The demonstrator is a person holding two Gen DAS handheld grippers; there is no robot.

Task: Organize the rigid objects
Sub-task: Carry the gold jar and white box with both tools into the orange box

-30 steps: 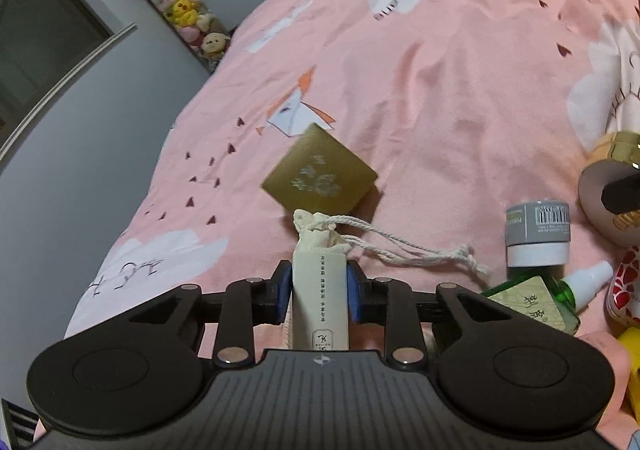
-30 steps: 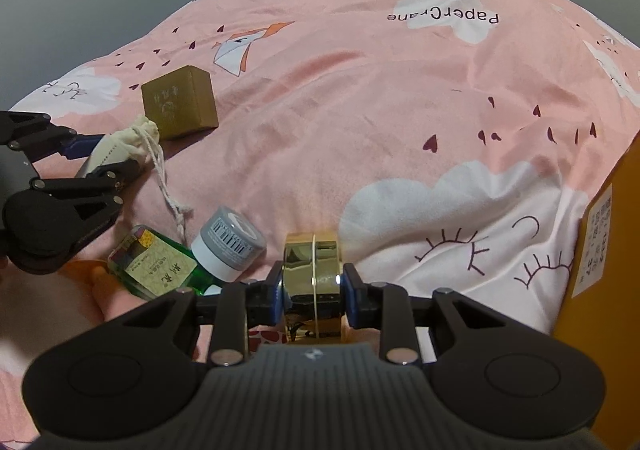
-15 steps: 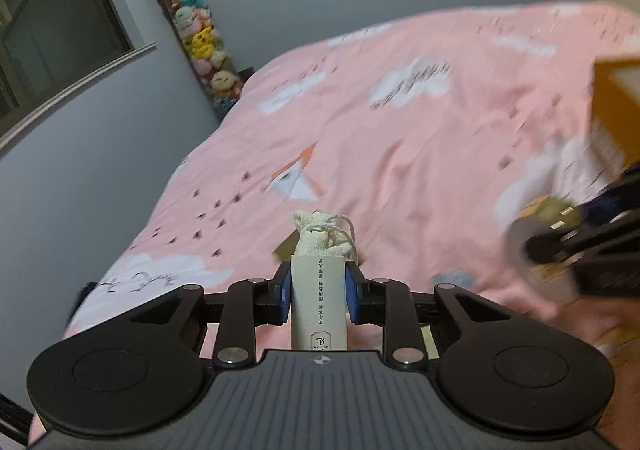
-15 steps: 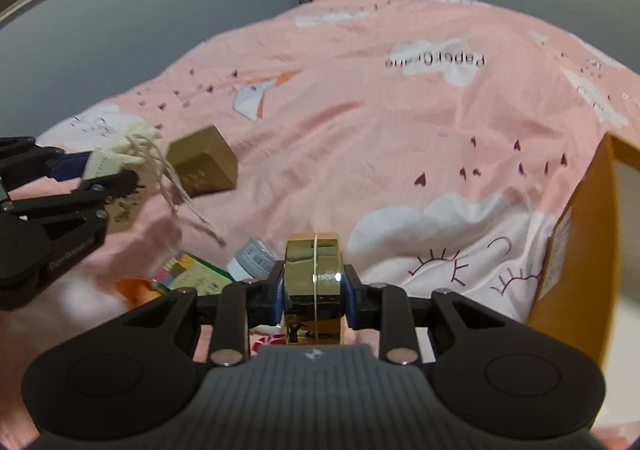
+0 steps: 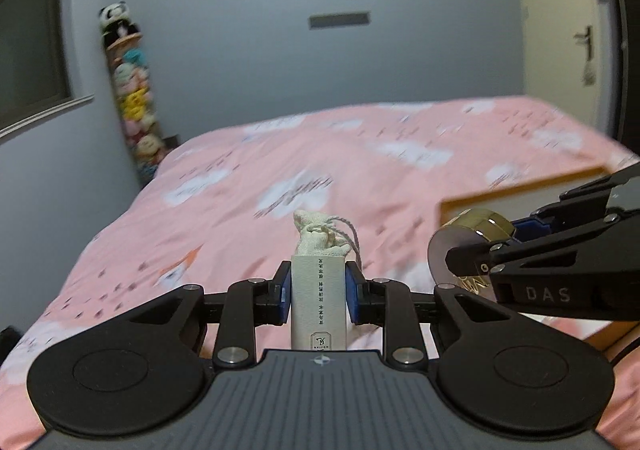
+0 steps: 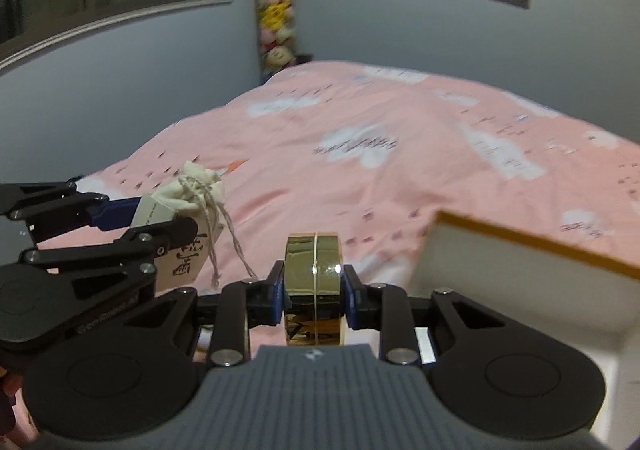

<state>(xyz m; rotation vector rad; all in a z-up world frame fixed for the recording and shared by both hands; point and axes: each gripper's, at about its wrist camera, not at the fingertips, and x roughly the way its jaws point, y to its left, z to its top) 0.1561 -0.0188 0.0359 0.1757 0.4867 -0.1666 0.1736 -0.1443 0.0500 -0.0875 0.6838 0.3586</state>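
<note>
Now that both loads have risen off the bed [image 5: 360, 169], left gripper [image 5: 318, 292] clamps the pouch [image 5: 320, 282], right gripper [image 6: 313, 292] the gold tin [image 6: 313, 282] (box [image 6: 520, 242] lower right, likely next).

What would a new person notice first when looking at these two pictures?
Probably the two held items: the left gripper grips a cream drawstring pouch at centre, and the right gripper clamps a shiny gold round case. Behind them spreads the pink bedspread, with an orange-edged box at the right.

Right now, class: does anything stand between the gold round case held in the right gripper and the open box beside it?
Nothing visible does. The gold case, clamped in the right gripper, hangs just left of the box, open air between.
</note>
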